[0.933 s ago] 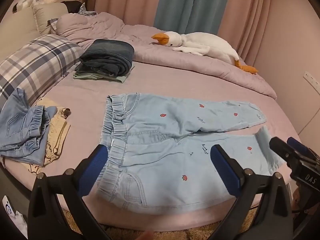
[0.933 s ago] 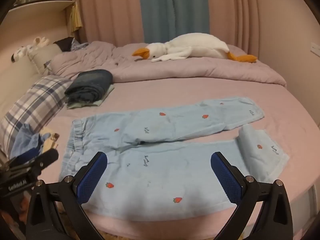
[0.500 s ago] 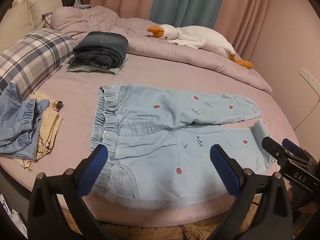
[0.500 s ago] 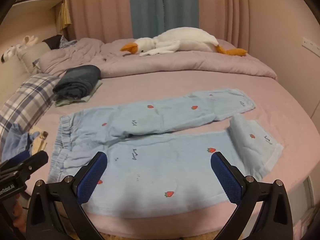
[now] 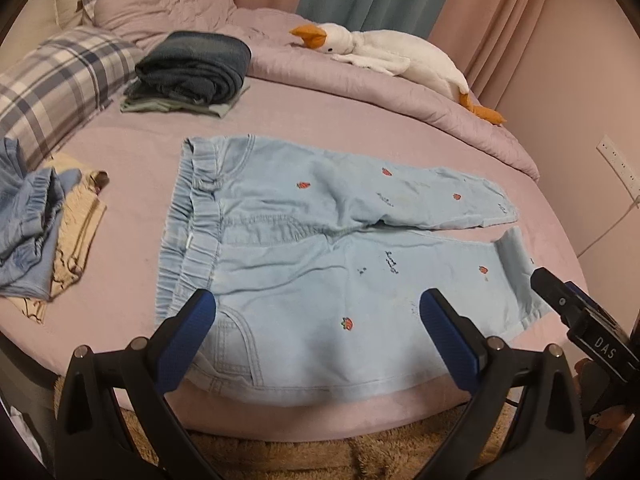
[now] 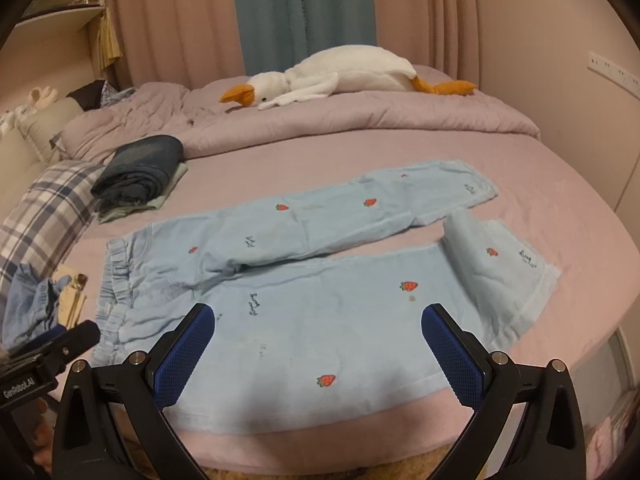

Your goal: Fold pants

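Left tongs spread wide, empty, above waistband end; right tongs spread, empty, above near leg. One pair of light blue pants flat on bed, near cuff turned back. Risks: pinching bedsheet with denim, dragging legs askew, trapping that cuff. Elsewhere: one plaid pillow, one dark folded stack, one plush goose.

- Light-blue pants showing red strawberry prints
- Pink sheet covering the bed
- Blue-and-white plaid pillow
- White goose plush displaying an orange beak
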Action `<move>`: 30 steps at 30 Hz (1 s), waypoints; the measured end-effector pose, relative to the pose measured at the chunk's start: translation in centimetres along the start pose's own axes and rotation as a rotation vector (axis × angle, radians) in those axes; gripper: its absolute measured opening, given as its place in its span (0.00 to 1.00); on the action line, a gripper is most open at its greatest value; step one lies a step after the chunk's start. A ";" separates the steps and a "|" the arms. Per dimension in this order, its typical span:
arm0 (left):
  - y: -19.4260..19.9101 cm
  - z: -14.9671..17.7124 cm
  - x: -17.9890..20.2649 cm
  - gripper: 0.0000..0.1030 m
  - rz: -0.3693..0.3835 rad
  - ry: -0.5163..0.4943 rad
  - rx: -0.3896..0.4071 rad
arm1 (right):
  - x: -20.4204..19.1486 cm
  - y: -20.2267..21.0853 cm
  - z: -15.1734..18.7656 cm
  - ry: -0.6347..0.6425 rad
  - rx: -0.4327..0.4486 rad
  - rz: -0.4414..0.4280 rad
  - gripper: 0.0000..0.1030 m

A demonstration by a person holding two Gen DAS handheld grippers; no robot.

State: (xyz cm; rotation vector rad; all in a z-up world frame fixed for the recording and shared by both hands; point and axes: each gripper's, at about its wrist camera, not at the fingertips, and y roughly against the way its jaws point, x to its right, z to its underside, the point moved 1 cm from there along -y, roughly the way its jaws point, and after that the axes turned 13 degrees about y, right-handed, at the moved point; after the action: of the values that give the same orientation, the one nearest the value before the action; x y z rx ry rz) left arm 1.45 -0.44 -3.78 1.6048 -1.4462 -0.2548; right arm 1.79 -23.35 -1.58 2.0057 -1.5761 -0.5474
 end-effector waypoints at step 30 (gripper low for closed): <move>-0.9 0.1 0.1 0.99 -0.016 -0.015 -0.035 | 1.7 -0.3 1.3 -0.069 -0.034 0.017 1.00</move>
State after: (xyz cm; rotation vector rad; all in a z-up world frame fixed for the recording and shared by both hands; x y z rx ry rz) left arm 1.98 -0.69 -4.48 1.5904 -1.4329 -0.3002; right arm 1.60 -25.14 -2.74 1.9656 -1.6125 -0.6382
